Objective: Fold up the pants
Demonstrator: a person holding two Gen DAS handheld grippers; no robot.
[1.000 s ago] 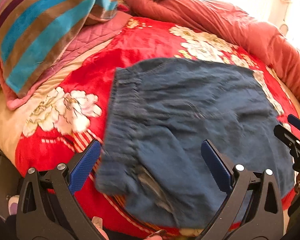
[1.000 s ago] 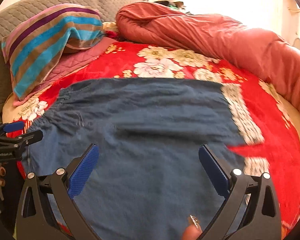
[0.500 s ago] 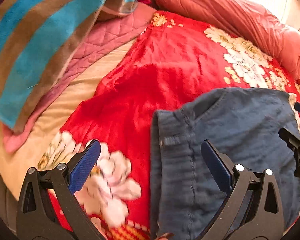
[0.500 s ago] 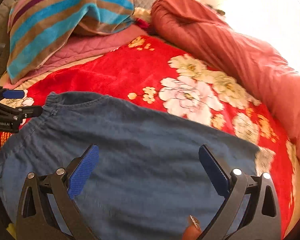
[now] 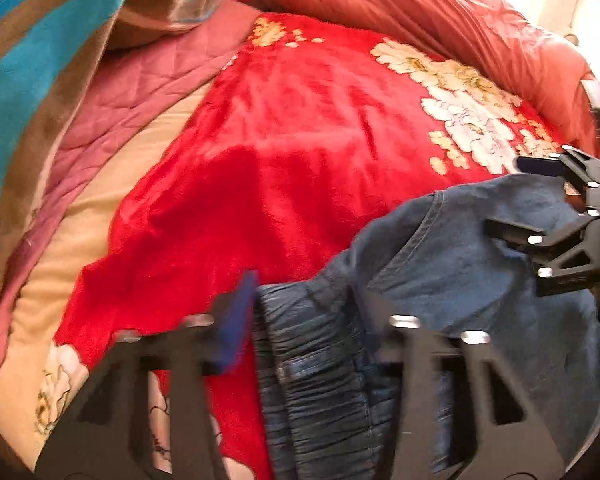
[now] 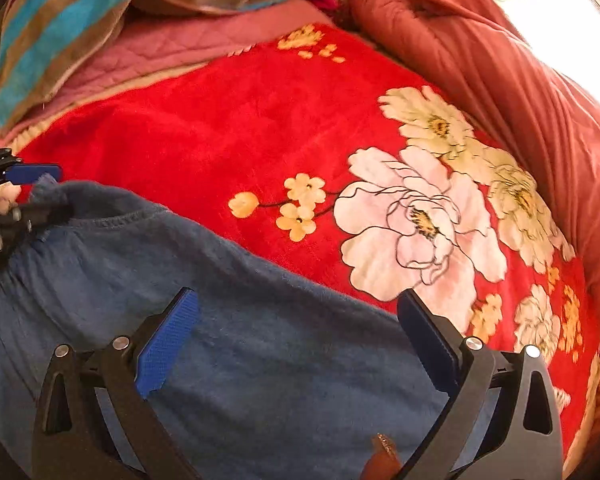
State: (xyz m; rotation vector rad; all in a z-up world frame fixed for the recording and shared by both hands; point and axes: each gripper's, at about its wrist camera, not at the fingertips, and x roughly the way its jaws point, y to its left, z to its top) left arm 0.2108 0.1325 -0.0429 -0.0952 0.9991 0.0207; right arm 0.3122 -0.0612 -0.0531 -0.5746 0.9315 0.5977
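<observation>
pants (image 6: 228,352) on red blanket (image 6: 228,128) | left gripper (image 5: 300,312) closing on waistband | right gripper (image 6: 296,332) open

Our left gripper (image 5: 312,312) is a black triangulated frame with silver screw heads and blue finger pads (image 5: 236,320), blurred here. Our right gripper (image 6: 296,332) has the same black cut-out frame, silver screws and textured blue pads (image 6: 168,344). A glittery painted fingernail (image 6: 382,446) shows beneath it.
</observation>
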